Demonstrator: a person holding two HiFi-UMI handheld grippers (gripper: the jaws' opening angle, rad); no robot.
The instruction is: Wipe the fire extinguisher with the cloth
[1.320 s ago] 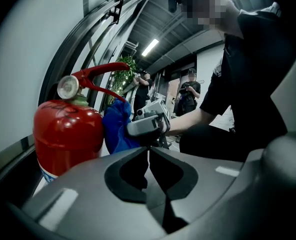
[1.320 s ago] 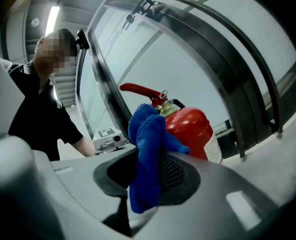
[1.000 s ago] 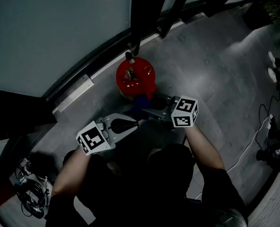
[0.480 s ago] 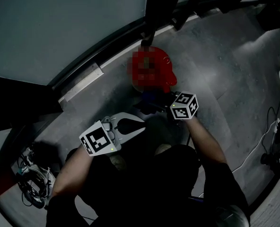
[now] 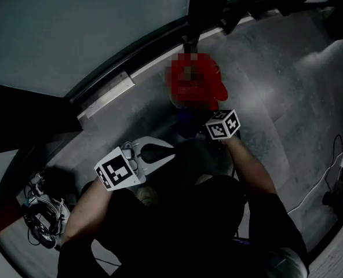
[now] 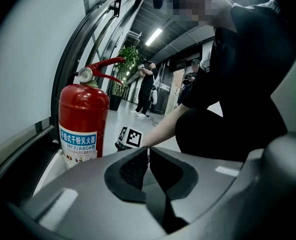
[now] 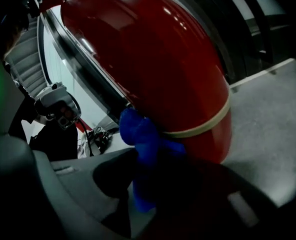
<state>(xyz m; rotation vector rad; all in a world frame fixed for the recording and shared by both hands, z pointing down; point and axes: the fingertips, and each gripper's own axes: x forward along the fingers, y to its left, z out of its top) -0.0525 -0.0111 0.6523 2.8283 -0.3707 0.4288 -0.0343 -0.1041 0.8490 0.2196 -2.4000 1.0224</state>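
Low on the fire extinguisher [image 7: 163, 69], by its pale band, right gripper [image 7: 140, 176] is pinching the blue cloth [image 7: 143, 144] against the shell. Left gripper [image 6: 148, 156] is hovering short of it, jaws pressed together, empty. Cloth's looking soft; cyl. prob heavy n slick, so steady at neck.

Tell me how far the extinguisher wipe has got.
Done: the blue cloth is picked up, clamped in the right gripper. In hand: the cloth lies against the lower red body of the fire extinguisher, by its pale band. Left: the upper body and handle, probably; no wiped patch shows. The left gripper is shut, empty, away from it.
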